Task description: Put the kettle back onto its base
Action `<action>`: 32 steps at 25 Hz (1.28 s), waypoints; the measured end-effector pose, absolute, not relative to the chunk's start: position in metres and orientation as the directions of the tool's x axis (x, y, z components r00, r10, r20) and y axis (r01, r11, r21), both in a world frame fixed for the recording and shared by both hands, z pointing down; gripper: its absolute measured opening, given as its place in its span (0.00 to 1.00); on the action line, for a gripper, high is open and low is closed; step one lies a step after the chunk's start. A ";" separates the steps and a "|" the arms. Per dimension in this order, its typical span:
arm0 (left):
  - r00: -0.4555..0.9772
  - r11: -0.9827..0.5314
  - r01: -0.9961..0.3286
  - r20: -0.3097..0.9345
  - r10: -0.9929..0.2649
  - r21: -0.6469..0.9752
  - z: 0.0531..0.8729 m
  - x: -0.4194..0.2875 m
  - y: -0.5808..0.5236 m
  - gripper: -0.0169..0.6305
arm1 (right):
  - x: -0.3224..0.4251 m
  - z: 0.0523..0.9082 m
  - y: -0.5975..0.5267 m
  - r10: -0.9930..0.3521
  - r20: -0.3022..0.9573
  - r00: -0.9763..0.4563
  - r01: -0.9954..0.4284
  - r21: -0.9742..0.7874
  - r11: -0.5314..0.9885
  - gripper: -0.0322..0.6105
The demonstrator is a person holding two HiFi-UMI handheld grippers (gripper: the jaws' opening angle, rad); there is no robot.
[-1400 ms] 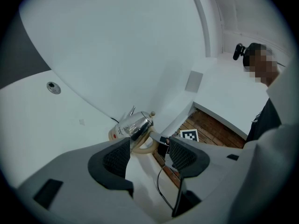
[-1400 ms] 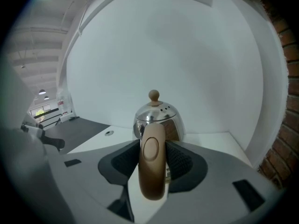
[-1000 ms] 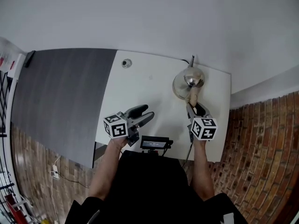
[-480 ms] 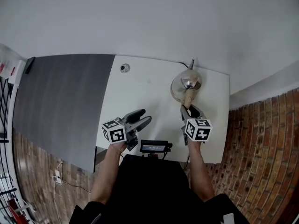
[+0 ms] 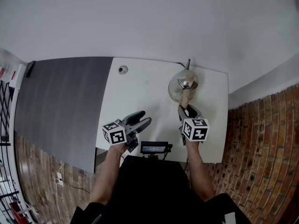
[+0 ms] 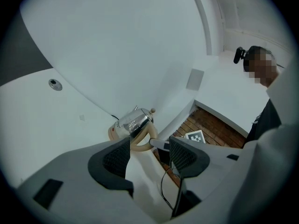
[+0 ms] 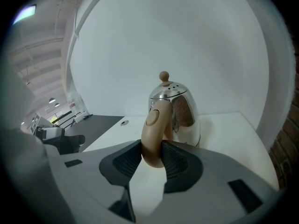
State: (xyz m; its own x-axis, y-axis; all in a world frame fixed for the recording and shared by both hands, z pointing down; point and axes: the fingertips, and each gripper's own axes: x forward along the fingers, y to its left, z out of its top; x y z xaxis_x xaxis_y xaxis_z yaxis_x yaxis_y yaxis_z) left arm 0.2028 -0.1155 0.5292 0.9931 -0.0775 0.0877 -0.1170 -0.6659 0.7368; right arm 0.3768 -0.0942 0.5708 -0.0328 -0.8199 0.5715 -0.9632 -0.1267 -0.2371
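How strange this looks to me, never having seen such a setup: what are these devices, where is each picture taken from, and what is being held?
There is no robot here: a person holds a hand-operated gripper in each hand. One picture comes from a camera on the person's head, looking steeply down. The other two come from cameras riding on the grippers, each looking along its own jaws. On the white table stands a shiny kettle with a beige handle; a dark grey surface adjoins the table. The right gripper has its jaws closed on that handle. The left gripper is open and empty; the kettle only shows far behind its jaws.
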 end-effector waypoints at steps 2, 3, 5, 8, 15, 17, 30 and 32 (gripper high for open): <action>0.993 -0.667 -0.120 0.090 -0.079 0.736 0.529 0.204 -0.114 0.46 | 0.376 0.570 -0.095 -0.822 0.568 -0.032 -0.964 -0.236 -0.126 0.26; 0.993 -0.667 -0.121 0.091 -0.080 0.735 0.528 0.204 -0.113 0.46 | 0.376 0.570 -0.095 -0.824 0.566 -0.031 -0.964 -0.235 -0.125 0.26; 0.992 -0.670 -0.126 0.094 -0.083 0.732 0.528 0.204 -0.111 0.46 | 0.375 0.570 -0.095 -0.828 0.559 -0.030 -0.964 -0.235 -0.124 0.26; 0.991 -0.670 -0.134 0.101 -0.089 0.730 0.528 0.203 -0.107 0.46 | 0.374 0.570 -0.097 -0.833 0.552 -0.029 -0.962 -0.242 -0.127 0.26; 0.984 -0.673 -0.181 0.126 -0.130 0.718 0.523 0.191 -0.100 0.46 | 0.373 0.568 -0.095 -0.845 0.534 0.001 -0.974 -0.191 -0.121 0.26; 0.981 -0.673 -0.192 0.129 -0.144 0.714 0.520 0.185 -0.097 0.46 | 0.372 0.571 -0.088 -0.847 0.532 -0.009 -0.971 -0.207 -0.120 0.26; 0.995 -0.715 -0.092 0.038 -0.092 0.693 0.491 0.153 -0.090 0.46 | 0.366 0.544 -0.002 -0.895 0.444 0.046 -0.947 -0.267 -0.181 0.26; 0.998 -0.720 -0.051 0.010 -0.061 0.692 0.487 0.143 -0.082 0.46 | 0.354 0.538 0.016 -0.901 0.430 0.061 -0.935 -0.292 -0.203 0.24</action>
